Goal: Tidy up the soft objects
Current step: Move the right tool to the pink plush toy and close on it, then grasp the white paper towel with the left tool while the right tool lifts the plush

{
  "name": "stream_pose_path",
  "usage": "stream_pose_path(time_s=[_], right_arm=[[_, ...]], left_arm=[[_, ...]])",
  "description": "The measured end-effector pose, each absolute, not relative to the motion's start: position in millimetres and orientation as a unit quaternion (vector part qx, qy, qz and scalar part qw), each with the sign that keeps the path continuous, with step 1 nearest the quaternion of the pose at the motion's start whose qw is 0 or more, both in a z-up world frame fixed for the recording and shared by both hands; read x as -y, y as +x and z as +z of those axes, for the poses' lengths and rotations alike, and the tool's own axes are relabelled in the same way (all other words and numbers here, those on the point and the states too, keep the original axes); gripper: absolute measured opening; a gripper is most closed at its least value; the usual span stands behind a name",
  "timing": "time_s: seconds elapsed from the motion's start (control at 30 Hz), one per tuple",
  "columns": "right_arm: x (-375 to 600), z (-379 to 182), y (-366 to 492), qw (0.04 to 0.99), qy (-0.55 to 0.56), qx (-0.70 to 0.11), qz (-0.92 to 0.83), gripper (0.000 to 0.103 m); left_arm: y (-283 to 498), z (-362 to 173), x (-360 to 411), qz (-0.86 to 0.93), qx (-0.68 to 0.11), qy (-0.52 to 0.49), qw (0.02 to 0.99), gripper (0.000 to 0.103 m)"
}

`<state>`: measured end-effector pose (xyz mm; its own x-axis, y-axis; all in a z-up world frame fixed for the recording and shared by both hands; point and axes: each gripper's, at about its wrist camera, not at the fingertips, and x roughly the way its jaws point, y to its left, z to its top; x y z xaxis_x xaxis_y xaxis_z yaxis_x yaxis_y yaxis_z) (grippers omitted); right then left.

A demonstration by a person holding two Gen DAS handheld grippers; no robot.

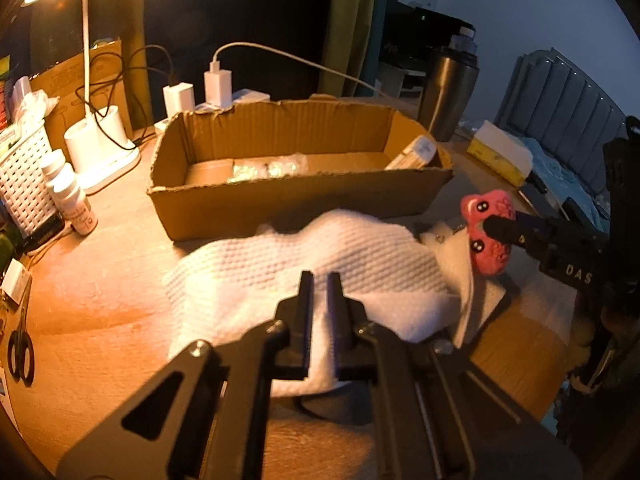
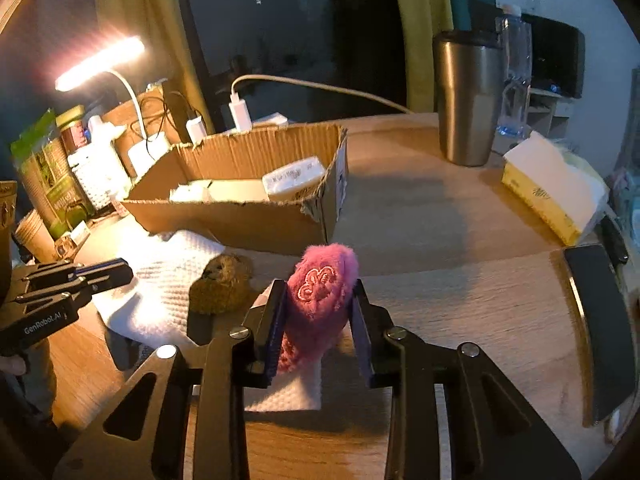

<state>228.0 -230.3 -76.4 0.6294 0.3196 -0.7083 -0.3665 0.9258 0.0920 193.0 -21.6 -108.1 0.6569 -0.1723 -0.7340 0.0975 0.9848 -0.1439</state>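
A white waffle-weave towel [image 1: 280, 264] lies crumpled on the wooden desk in front of an open cardboard box [image 1: 280, 204]. My left gripper [image 1: 320, 280] is shut on the towel, with a fold of cloth pinched between its close-set fingers; the right wrist view shows it at the towel's left edge [image 2: 120, 274]. My right gripper [image 2: 318, 294] is shut on a pink plush toy [image 2: 326, 268], held upright just above the towel's right end. That toy [image 1: 486, 236] shows black eyes in the left wrist view. A brown plush toy [image 2: 222, 284] rests on the towel [image 2: 160, 280].
The box [image 2: 240, 220] holds a few white packets. Behind it are plugged-in chargers and a lit desk lamp [image 1: 100, 148]. A white basket [image 1: 24, 176], small bottles [image 1: 76, 204] and scissors [image 1: 20, 348] sit left. A steel tumbler [image 2: 466, 100], yellow tissue pack [image 2: 552, 196] and dark phone [image 2: 600, 332] sit right.
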Motion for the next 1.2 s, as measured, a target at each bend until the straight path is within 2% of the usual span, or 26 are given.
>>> stream_pose_path(time_s=[0.1,0.13,0.17,0.2,0.23,0.27,0.73,1.2], right_arm=[[235.1,-66.9,223.3,0.909,-0.031,-0.372,0.185,0.032],[237.3,-64.2,222.5,0.911,-0.03,-0.368,0.183,0.032],[239.6,-62.0,221.8,0.913,-0.029,-0.365,0.18,0.032],[241.9,-60.5,221.5,0.914,-0.027,-0.363,0.178,0.032],[243.5,-59.8,221.3,0.915,-0.025,-0.362,0.178,0.032],[245.6,-59.0,221.1,0.915,-0.022,-0.361,0.178,0.032],[278.1,-48.8,209.0,0.92,0.019,-0.345,0.185,0.032],[315.2,-61.9,209.0,0.914,0.046,-0.356,0.189,0.032]], left_arm=[[192.0,-103.9,22.5,-0.093,-0.401,-0.051,0.91,0.009],[192.7,-103.5,23.9,-0.101,-0.404,-0.053,0.908,0.014],[194.5,-103.9,26.5,-0.112,-0.41,-0.054,0.904,0.028],[196.2,-105.3,30.4,-0.117,-0.417,-0.05,0.9,0.036],[196.8,-106.8,33.9,-0.118,-0.421,-0.048,0.898,0.059],[196.9,-108.6,37.6,-0.12,-0.425,-0.048,0.896,0.073],[196.2,-97.3,122.9,-0.206,-0.378,0.013,0.902,0.074],[231.7,-136.8,199.3,-0.244,-0.438,0.066,0.863,0.074]])
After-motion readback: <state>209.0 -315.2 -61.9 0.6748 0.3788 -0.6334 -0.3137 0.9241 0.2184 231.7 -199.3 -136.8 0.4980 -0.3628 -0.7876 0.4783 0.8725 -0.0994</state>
